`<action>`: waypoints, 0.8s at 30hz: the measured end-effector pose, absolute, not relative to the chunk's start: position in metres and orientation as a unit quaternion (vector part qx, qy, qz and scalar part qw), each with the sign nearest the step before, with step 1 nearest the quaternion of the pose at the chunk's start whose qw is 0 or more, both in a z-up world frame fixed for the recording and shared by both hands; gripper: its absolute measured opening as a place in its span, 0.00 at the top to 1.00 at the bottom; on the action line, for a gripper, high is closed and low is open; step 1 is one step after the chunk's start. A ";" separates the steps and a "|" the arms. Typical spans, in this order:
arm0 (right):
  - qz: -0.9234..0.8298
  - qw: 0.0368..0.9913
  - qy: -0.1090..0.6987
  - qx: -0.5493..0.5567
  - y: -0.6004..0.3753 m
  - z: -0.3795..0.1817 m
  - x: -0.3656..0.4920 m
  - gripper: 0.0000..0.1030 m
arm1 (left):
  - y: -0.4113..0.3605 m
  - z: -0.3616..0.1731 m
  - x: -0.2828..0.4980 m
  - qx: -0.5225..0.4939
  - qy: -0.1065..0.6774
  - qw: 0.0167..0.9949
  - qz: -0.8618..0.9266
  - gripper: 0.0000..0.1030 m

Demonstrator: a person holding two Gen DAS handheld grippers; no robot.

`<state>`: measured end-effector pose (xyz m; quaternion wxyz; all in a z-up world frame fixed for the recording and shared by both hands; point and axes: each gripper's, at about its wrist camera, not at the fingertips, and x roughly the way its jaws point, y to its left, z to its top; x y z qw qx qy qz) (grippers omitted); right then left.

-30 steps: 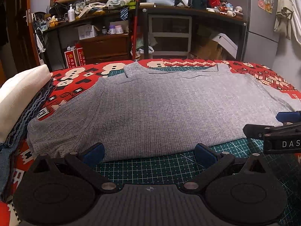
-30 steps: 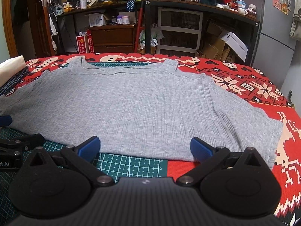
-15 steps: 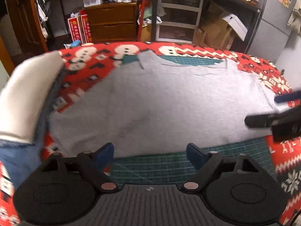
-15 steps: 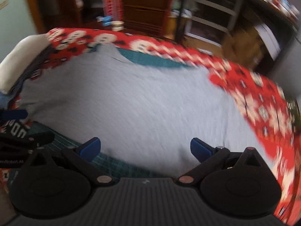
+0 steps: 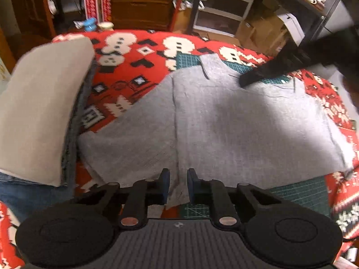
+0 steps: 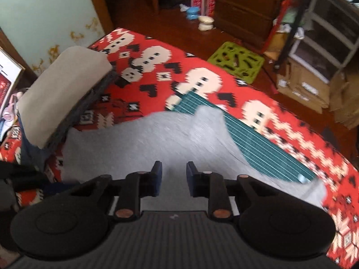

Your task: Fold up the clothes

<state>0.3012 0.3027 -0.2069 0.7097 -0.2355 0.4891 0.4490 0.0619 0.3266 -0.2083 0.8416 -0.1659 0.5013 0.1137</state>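
A grey ribbed sweater lies flat, collar at the far side, on a green cutting mat over a red patterned blanket. My left gripper sits at the near hem by the left side seam. Its jaws are drawn close, with a ridge of grey cloth between them. In the left wrist view, my right gripper shows as a dark blurred shape touching the sweater near the collar. In its own view, the right gripper is narrowed over the sweater, with grey cloth filling the gap.
A stack of folded clothes, pale cloth over dark grey and denim, stands on the blanket just left of the sweater's sleeve; it shows again as the folded stack. Beyond the bed's far edge are a wooden floor, a green floor mat, drawers and shelves.
Both grippers were wide open at the near hem. Both have since risen and tilted down; the left moved to the left side seam, the right towards the collar, and both sets of jaws have closed in.
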 end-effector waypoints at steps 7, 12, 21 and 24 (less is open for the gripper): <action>0.450 0.685 0.532 -0.213 0.355 -0.236 0.315 0.77 | 0.337 -0.220 0.069 -0.200 0.514 0.829 0.088 0.91; 0.422 0.685 0.563 -0.190 0.376 -0.262 0.331 0.77 | 0.349 -0.229 0.072 -0.222 0.520 0.819 0.092 0.94; 0.405 0.691 0.575 -0.167 0.383 -0.275 0.346 0.98 | 0.362 -0.230 0.071 -0.274 0.519 0.803 0.101 0.97; 0.401 0.692 0.579 -0.159 0.383 -0.275 0.350 0.98 | 0.366 -0.228 0.070 -0.286 0.517 0.800 0.106 0.97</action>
